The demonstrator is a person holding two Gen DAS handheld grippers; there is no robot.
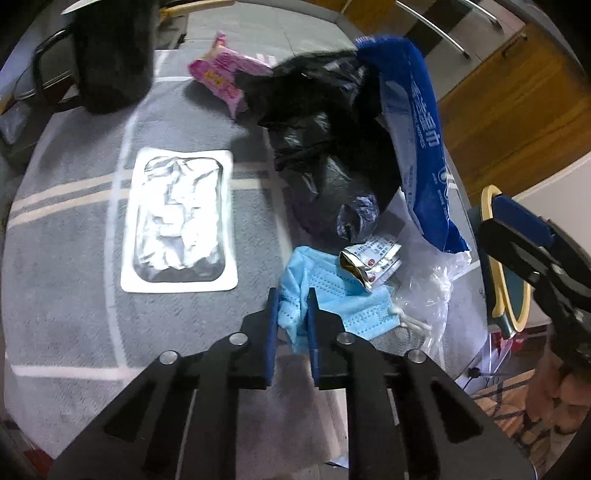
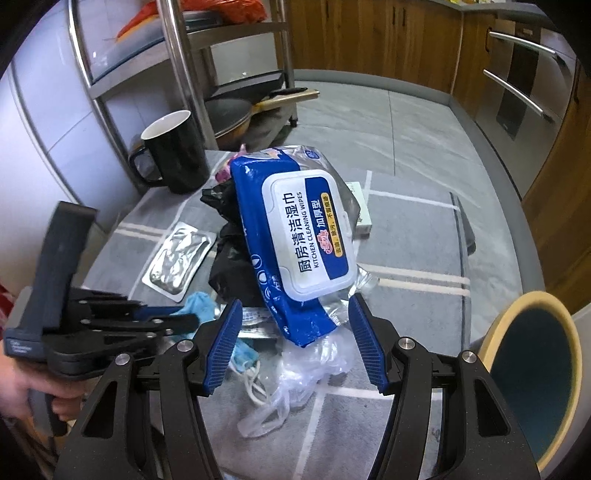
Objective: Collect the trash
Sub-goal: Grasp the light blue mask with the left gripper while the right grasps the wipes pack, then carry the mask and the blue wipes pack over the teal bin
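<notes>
- Grey cloth with white stripes covers the table (image 1: 74,229), and wooden cabinets (image 2: 373,33) run along the top of the right wrist view.
- Left tongs (image 1: 292,295) sit low at centre frame, their blue pads closed in on a fold of the blue face mask (image 1: 325,291), which lies on the cloth just ahead.
- Right tongs (image 2: 295,306) stand wide apart at the lower middle of their view, with the bottom edge of the blue wipes pack (image 2: 295,236) between the two tips; no contact can be made out.
- That wipes pack leans tilted against a crumpled black plastic bag (image 1: 317,140) at centre frame.
- Under the pack's lower end lies a clear plastic bag (image 2: 295,373), next to the mask's white ear loops.
- A silver foil blister pack (image 1: 179,221) lies flat at left centre, well apart from the pile.
- A pink wrapper (image 1: 221,77) rests at top centre, touching the black bag.
- A black mug (image 2: 177,151) stands upright at upper left.
- A small crumpled printed packet (image 1: 369,264) sits on the mask.
</notes>
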